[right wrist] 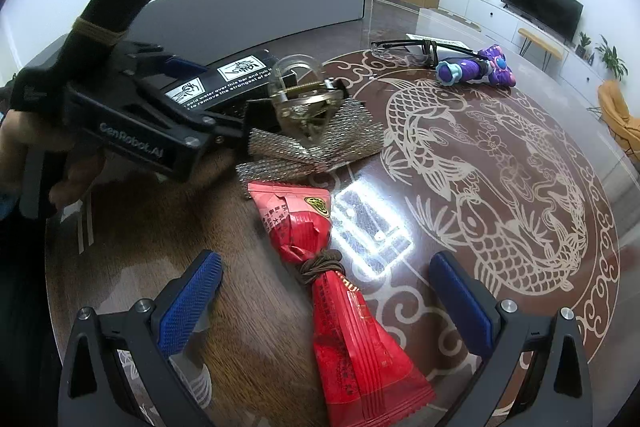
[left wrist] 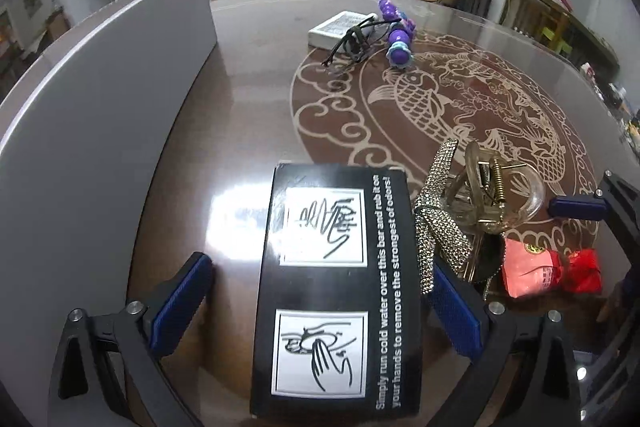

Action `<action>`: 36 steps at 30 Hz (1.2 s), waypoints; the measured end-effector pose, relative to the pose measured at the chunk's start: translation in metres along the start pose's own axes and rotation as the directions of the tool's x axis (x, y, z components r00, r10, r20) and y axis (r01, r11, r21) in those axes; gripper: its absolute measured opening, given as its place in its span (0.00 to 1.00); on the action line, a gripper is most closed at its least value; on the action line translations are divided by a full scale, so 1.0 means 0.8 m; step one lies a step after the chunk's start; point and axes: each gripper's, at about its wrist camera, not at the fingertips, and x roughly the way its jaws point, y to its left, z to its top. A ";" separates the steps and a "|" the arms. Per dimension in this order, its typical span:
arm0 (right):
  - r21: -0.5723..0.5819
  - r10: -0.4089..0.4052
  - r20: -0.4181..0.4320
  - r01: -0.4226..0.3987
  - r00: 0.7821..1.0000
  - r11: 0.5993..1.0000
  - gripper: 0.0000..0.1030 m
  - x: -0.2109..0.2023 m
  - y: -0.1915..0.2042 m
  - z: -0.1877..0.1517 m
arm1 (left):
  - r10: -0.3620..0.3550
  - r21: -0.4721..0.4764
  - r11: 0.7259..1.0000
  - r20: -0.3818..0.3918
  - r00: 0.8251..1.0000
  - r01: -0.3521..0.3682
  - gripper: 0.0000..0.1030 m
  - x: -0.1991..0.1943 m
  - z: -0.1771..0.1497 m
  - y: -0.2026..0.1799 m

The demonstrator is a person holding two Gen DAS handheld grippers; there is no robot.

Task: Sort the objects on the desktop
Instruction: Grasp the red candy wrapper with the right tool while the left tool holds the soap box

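The black box (left wrist: 334,291) was straddled by the left gripper (left wrist: 316,311), its fingers apart, at 6 o'clock on the tabletop (left wrist: 248,75). The red packet (right wrist: 340,291) lay between the right gripper's (right wrist: 326,303) spread fingers; closing on each was judged next.

Red packet (right wrist: 352,311) between open tongs (right wrist: 326,301)
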 end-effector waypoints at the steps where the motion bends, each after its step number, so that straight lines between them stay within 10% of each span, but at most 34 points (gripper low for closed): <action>1: 0.000 0.000 0.000 0.000 1.000 1.000 1.00 0.000 0.001 0.000 | 0.000 -0.003 1.000 0.034 0.999 0.000 0.75 -0.006 -0.003 -0.001; 3: 0.000 0.000 0.000 0.000 1.000 1.000 1.00 0.001 0.000 0.000 | 0.007 0.002 1.000 0.062 0.998 -0.007 0.59 -0.016 -0.011 -0.006; 8: 0.002 0.002 0.000 -0.002 1.000 1.000 1.00 0.000 -0.003 -0.001 | 0.055 -0.075 0.996 0.076 0.996 -0.049 0.59 -0.041 -0.050 -0.005; 11: 0.002 0.002 0.000 -0.002 1.000 1.000 1.00 0.001 -0.003 -0.001 | 0.080 -0.125 0.990 0.069 0.994 -0.071 0.61 -0.056 -0.071 -0.002; 15: 0.002 0.002 0.000 -0.002 1.000 1.000 1.00 0.001 -0.004 0.000 | 0.051 -0.124 0.991 0.047 0.998 -0.045 0.91 -0.054 -0.074 -0.002; 36: 0.002 0.002 -0.001 -0.002 1.000 1.000 1.00 0.001 -0.003 -0.001 | -0.008 -0.189 0.982 0.033 0.999 0.014 0.95 -0.076 -0.091 0.010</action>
